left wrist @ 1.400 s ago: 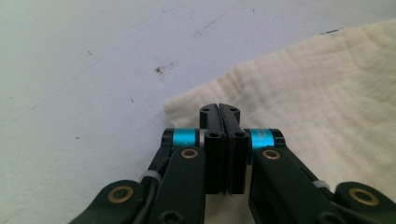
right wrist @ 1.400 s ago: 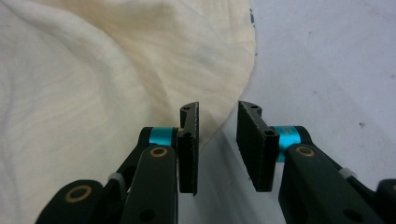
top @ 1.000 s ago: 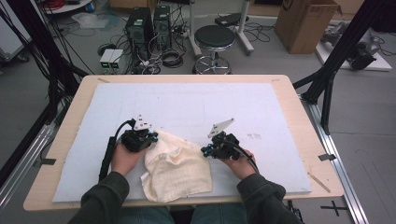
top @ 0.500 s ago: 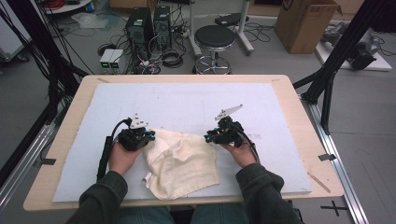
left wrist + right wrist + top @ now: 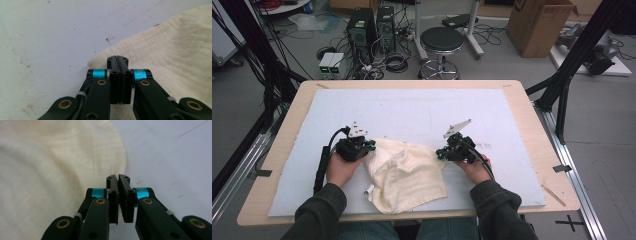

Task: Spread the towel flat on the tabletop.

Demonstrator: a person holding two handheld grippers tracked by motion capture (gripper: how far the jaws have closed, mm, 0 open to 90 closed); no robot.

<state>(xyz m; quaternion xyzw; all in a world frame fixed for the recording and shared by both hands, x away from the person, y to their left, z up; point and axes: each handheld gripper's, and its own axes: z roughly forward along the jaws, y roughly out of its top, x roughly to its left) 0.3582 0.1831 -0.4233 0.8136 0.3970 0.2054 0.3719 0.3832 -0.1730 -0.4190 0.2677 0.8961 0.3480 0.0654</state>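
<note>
A crumpled cream cloth [image 5: 407,175] lies on the white mat near the table's front edge, between my two grippers. My left gripper [image 5: 370,146] is at the cloth's upper left corner. In the left gripper view its jaws [image 5: 117,58] are pressed together, with the corner of the cloth [image 5: 175,50] running in under the tips. My right gripper [image 5: 440,153] is at the cloth's upper right corner. In the right gripper view its jaws [image 5: 118,177] are closed to a thin slit right at the rounded edge of the cloth [image 5: 50,170].
The white mat [image 5: 422,110] covers most of the wooden table [image 5: 532,115], and it is bare beyond the cloth. A small white tag [image 5: 368,190] sticks out at the cloth's lower left. Behind the table, on the floor, are a stool [image 5: 441,42], computers and a cardboard box.
Both grippers have moved apart, the right one further to the right. The cloth's top edge has spread wider between them.
</note>
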